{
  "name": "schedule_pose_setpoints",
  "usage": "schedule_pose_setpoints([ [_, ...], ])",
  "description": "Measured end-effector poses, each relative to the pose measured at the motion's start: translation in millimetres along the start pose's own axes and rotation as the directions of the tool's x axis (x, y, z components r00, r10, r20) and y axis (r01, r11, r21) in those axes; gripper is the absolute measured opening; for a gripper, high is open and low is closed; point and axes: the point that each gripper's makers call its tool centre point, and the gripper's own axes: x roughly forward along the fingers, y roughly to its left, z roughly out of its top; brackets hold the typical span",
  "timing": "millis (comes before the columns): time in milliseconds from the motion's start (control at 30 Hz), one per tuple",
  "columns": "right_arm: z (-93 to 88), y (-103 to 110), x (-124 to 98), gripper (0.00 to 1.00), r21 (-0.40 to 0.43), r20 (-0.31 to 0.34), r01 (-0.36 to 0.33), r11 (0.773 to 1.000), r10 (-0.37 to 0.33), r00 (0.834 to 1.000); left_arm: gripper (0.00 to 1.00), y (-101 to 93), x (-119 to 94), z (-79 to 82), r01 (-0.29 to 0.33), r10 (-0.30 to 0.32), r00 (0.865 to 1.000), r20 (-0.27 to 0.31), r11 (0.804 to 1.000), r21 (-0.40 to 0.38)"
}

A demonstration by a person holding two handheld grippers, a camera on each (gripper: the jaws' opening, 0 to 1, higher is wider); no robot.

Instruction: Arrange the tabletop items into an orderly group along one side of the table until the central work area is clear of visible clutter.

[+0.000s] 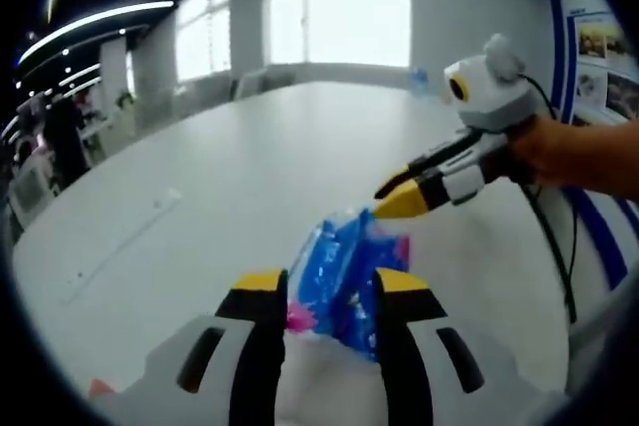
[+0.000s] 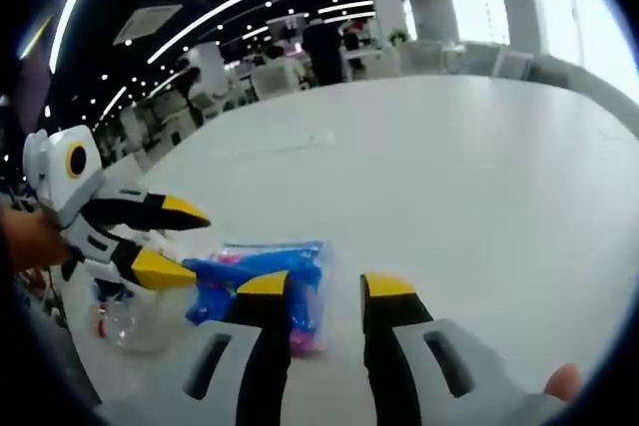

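Both tongs, left [image 1: 332, 291] and right [image 2: 327, 291], stood open, holding nothing. The blue packet [image 1: 337, 276] lay on the table [image 1: 220, 187], partly hidden behind their jaws. Its print was unreadable.

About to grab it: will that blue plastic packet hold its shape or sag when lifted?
The blue packet looks like thin, crinkled film, so it will probably sag and feel light. Its glossy surface suggests it may slip between the left gripper fingers.

L gripper [image 1: 332, 291] open over blue packet [image 1: 339, 276], R gripper [image 1: 394, 190] tips probably touching it
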Motion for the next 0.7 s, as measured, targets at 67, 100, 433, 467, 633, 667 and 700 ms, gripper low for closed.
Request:
schedule_pose_setpoints([
  [67,3.0,0,-1,0.33,-0.011,0.007,0.007,1.0,-0.007,1.0,0.38,-0.3,-1,1.5,-0.003,0.003,1.0,0.003,1.0,0.002],
  [100,4.2,0,-1,0.33,-0.012,0.009,0.007,1.0,-0.007,1.0,0.38,-0.6,-2,2.1,-0.002,0.002,1.0,0.004,1.0,0.002],
  [433,13.6,6,-8,0.44,-0.037,0.021,0.007,0.999,-0.006,1.0,0.59,-4.8,-12,14.3,0.012,-0.011,0.999,0.035,1.0,-0.012],
  [467,14.3,7,-8,0.45,-0.04,0.022,0.005,0.999,-0.004,1.0,0.63,-5.5,-13,15.1,0.016,-0.015,0.999,0.037,1.0,-0.015],
  [633,15.8,16,-11,0.52,-0.056,0.025,-0.016,0.998,0.018,1.0,0.73,-12.0,-18,18.3,0.045,-0.045,0.998,0.043,0.999,-0.016],
  [667,15.4,17,-11,0.53,-0.057,0.024,-0.02,0.998,0.021,0.999,0.75,-13.6,-19,18.7,0.052,-0.051,0.998,0.043,0.999,-0.012],
  [700,15.4,17,-11,0.55,-0.058,0.026,-0.023,0.998,0.025,0.999,0.76,-15.0,-21,18.6,0.058,-0.057,0.998,0.041,0.998,-0.013],
])
